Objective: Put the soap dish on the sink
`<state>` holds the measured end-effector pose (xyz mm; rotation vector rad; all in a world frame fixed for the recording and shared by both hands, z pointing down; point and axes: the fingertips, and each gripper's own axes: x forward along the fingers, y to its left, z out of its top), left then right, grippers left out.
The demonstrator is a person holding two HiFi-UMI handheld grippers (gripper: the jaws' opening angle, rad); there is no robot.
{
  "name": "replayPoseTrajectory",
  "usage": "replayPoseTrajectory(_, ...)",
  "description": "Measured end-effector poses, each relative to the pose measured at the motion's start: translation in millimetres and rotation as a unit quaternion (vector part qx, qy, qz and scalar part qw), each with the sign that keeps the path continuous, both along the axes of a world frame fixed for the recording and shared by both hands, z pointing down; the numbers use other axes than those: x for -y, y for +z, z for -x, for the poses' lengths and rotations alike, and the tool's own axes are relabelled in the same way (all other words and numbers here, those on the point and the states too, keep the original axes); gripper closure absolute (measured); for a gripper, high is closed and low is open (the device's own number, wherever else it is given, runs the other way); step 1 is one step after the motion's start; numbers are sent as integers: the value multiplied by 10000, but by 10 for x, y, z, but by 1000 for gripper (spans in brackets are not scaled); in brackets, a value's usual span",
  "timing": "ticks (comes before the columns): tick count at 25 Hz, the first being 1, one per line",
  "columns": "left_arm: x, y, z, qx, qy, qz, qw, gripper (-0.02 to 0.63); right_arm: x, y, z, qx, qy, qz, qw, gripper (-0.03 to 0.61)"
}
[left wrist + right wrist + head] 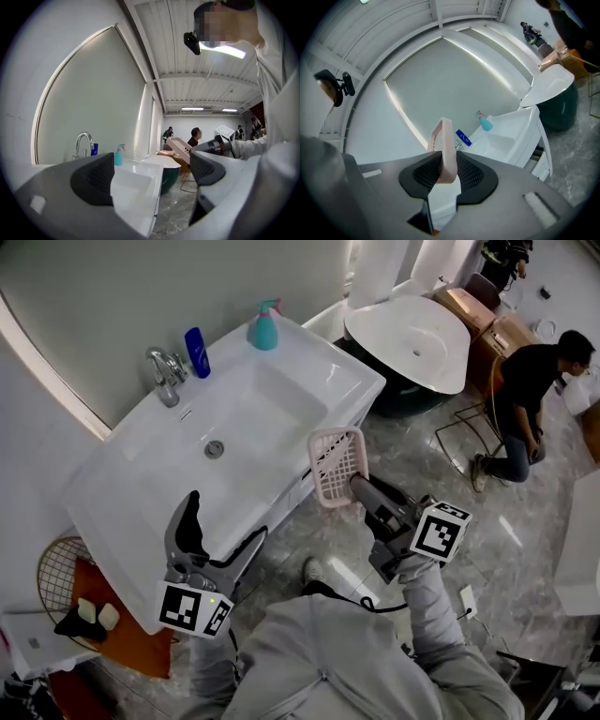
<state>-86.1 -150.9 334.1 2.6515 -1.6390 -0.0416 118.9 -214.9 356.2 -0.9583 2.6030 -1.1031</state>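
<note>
The pink slotted soap dish (337,465) hangs in the air just off the front right edge of the white sink (122,493), over the floor. My right gripper (356,486) is shut on the dish's near rim; in the right gripper view the dish (444,147) stands on edge between the two black pads. My left gripper (214,532) is open with nothing in it, its jaws over the sink's front edge. In the left gripper view the gap between the pads (96,178) frames the sink (140,187), and the soap dish (179,147) shows beyond.
A chrome tap (166,373), a blue bottle (197,352) and a teal spray bottle (263,326) stand at the sink's back. A white bathtub (412,338) lies behind. A person (525,399) crouches at the right. An orange stool (112,624) with soap bars stands at the left.
</note>
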Motion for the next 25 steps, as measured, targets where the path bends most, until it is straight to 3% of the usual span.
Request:
replayPoseTrajectory(9,779,-22,-296,8,-255,8,9997,54,899,51,-201,60,-291,46,9995,488)
replayPoseTrajectory(18,1115,11,-527,91,-232,36,9997,54,1284,179,-360,169,-301,208,9992,488)
replayPoseTrajectory(25,1472,101,-528,96,-126,104,9998,54,1715,307,-230,225,-355,281,9987,488)
